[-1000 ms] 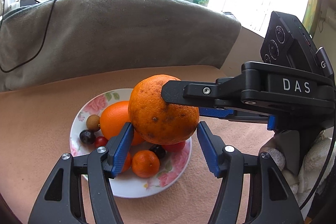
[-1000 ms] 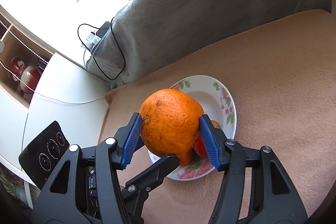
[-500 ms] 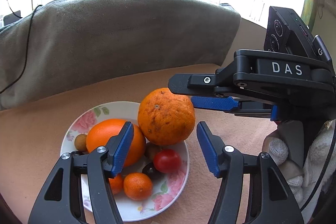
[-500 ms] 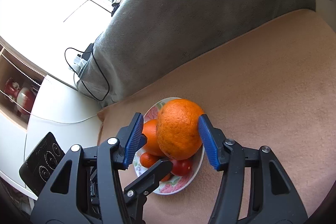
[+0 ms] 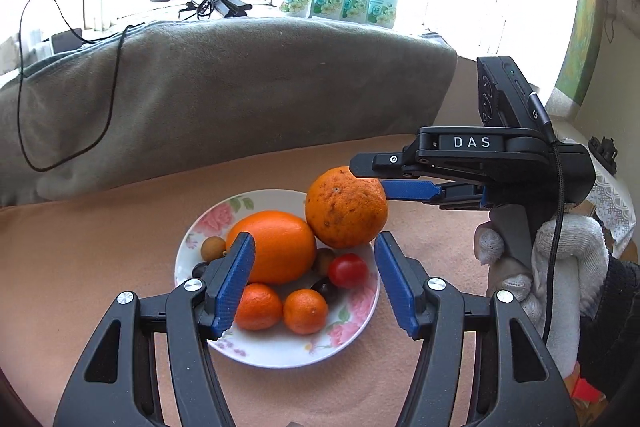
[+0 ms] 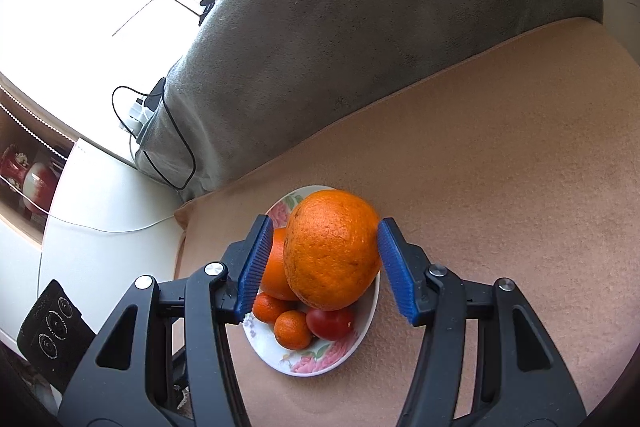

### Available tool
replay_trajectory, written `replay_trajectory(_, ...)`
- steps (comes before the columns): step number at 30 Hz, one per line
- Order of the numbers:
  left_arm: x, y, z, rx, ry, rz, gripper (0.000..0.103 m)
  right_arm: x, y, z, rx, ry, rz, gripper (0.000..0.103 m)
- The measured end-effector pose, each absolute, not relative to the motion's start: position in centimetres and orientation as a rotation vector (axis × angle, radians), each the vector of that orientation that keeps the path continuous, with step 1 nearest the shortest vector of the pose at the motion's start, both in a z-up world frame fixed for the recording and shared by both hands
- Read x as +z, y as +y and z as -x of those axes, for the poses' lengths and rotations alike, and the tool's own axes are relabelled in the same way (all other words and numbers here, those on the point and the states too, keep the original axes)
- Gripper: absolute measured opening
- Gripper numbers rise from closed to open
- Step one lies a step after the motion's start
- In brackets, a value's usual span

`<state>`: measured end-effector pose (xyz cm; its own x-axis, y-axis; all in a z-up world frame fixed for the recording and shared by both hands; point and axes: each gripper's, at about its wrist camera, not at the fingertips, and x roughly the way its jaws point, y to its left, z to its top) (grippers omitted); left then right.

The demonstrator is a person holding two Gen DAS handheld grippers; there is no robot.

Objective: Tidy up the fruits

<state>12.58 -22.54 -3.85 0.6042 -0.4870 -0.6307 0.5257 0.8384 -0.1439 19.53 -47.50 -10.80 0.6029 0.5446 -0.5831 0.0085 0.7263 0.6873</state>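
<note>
Peach-coloured cloth [image 5: 80, 267] covers the surface, with a grey blanket [image 5: 200, 99] heaped along its 12 o'clock side. Over the near rim of the floral plate [image 5: 280, 355] hovers the left claw [image 5: 314, 247], its blue pads apart and gripping nothing. On the plate, a small brown fruit [image 5: 211, 247] sits at 9 o'clock, a smooth orange [image 5: 276, 247] fills the middle, two mandarins [image 5: 258, 307] lie at 6 o'clock, and a red tomato [image 5: 348, 270] sits toward 3 o'clock. The large rough orange [image 5: 346, 213] rests at the plate's 1 o'clock rim, leaning against the smooth orange. Around it reaches the right claw [image 6: 324, 227], coming in from 3 o'clock: one pad meets the fruit's side, while a thin gap seems to show at the other, so I cannot tell whether it is clamped or let go. At far right, a hand in a white glove [image 5: 560, 259] holds that claw's handle.
</note>
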Motion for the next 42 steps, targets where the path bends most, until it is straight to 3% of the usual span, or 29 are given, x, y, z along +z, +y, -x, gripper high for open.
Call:
replay_trajectory(10, -3.4, -19.0, -10.5, -0.552, 0.713, -0.047, 0.062, -8.1, -46.4, -15.9, 0.313, 0.807, -0.582, 0.058)
replay_trajectory(12, -3.3, -18.5, -9.9, -0.544, 0.711, -0.044, 0.062, -7.2, -45.4, -14.3, 0.293, 0.787, -0.513, 0.069)
replay_trajectory(17, -3.2, -17.6, -8.5, -0.525, 0.711, -0.049, 0.063, -5.8, -42.5, -10.2, 0.242, 0.735, -0.328, 0.073)
replay_trajectory(21, -3.1, -16.6, -7.8, -0.504, 0.713, -0.024, 0.069, -5.4, -40.8, -7.4, 0.170, 0.691, -0.248, 0.086)
replay_trajectory(23, -3.1, -16.1, -7.5, -0.487, 0.709, -0.021, 0.070, -5.4, -40.1, -6.1, 0.128, 0.668, -0.203, 0.088)
replay_trajectory(29, -3.0, -14.7, -6.3, -0.426, 0.703, -0.004, 0.074, -5.7, -39.0, -3.0, 0.046, 0.648, -0.131, 0.088)
replay_trajectory(42, -3.0, -13.4, -4.5, -0.343, 0.680, -0.037, 0.075, -5.7, -37.9, -0.8, -0.012, 0.620, -0.088, 0.088)
